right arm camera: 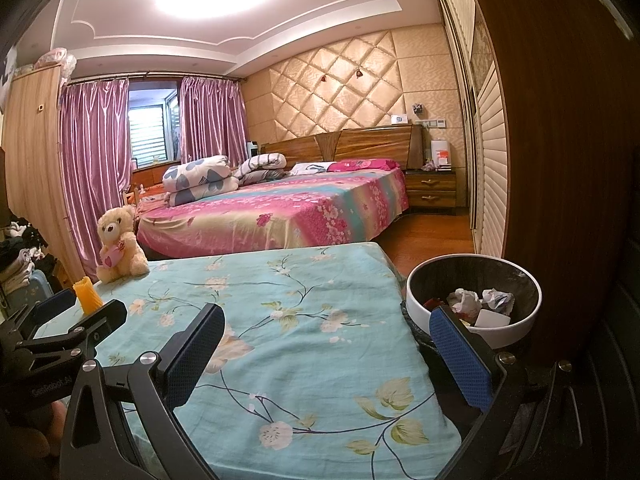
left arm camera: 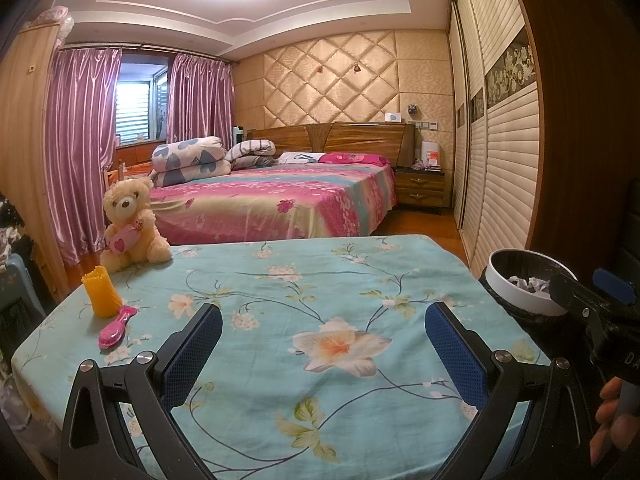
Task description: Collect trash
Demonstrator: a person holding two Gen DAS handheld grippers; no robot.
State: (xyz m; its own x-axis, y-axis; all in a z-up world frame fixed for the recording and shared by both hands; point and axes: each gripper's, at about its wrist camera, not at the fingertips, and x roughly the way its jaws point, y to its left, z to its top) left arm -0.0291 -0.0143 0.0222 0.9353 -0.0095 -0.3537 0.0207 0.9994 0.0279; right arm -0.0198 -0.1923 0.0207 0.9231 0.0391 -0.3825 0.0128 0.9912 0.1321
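The left gripper (left arm camera: pixel 322 344), a black two-finger claw with blue textured pads, is held spread wide over the near part of the table, with nothing between its pads. The right gripper (right arm camera: pixel 328 354), of the same build, is likewise spread and empty, held at the table's right edge so that its right finger stands in front of the bin. This spacing appears to leave each claw free to come down on whatever is still to be picked up.

Beneath both lies the turquoise floral tablecloth (left arm camera: pixel 328 280) covering the table. No crumpled paper or other scrap is seen on the cloth in either view. What remains at its far left are a pale plush teddy bear holding a pink heart (left arm camera: pixel 130 226), a ribbed orange plastic cup (left arm camera: pixel 101 291) and a small pink hairbrush (left arm camera: pixel 116 328) lying just beside the cup; these are judged to be belongings and not rubbish.

The trash is found in the round white-rimmed waste bin with a dark liner (right arm camera: pixel 474 304), which stands just beside the table's right edge, probably so that a short swing from the cloth reaches it. Crumpled white paper balls (right arm camera: pixel 480 300) lie inside, with a flat white scrap and something red. By this the collecting is judged close to finished.

Beyond the table, a bed with a pink floral sheet (left arm camera: pixel 276 200) is seen.
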